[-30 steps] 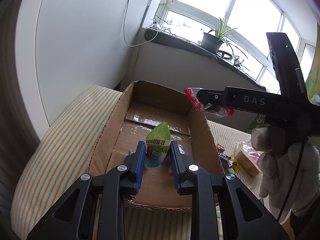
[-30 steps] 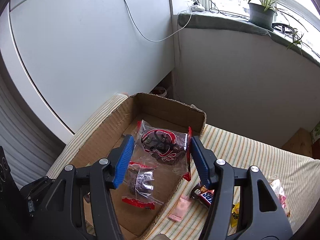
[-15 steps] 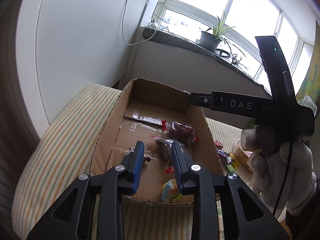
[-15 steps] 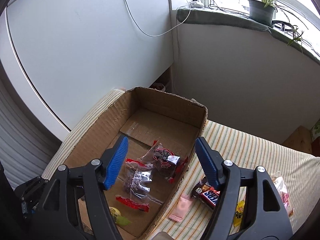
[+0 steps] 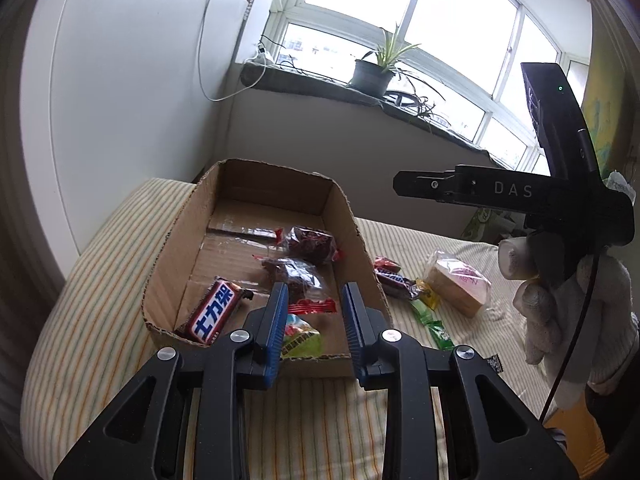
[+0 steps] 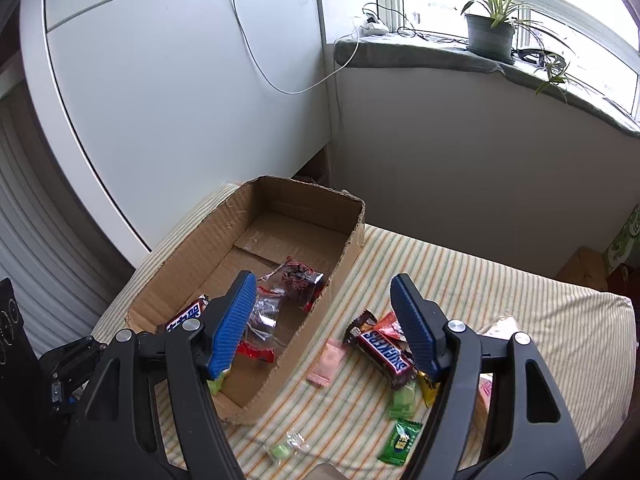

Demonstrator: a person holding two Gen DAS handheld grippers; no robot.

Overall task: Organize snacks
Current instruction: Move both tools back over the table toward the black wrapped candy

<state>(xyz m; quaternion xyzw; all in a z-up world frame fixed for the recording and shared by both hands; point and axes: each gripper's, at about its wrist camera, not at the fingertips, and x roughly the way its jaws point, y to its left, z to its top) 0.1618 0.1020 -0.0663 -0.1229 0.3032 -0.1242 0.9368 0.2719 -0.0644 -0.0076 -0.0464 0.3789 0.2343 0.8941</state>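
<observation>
A cardboard box [image 6: 280, 264] is seen at the centre left of the right wrist view, resting on a striped mattress [image 6: 500, 288]. Inside it lie 2 clear packets of dark fruit [image 5: 310, 240], a Snickers bar with Chinese lettering [image 5: 214, 314] and a green jelly pouch [image 5: 300, 336]. Further snacks are left loose on the mattress at the lower right of the right wrist view: a brown Snickers bar [image 6: 384, 354], a small pink sachet [image 6: 328, 362], a green sweet packet [image 6: 400, 442] and, partly hidden behind the finger, what is probably a wrapped slice of cake [image 5: 458, 286].

These snacks are judged light and soft-wrapped. The foil and film are likely slippery and crinkly, so each is best taken across its thick middle, not by a sealed end. The Snickers bar is the stiffest and should tolerate a firm pinch across its short width; the cake would be crushed by the same force.

The right claw [image 6: 328, 330] is spread wide and holds nothing, its opening hung above the box wall and the pink sachet. The left claw [image 5: 314, 332] is parted moderately, empty, and poised over the near end of the box without touching any packet.
</observation>
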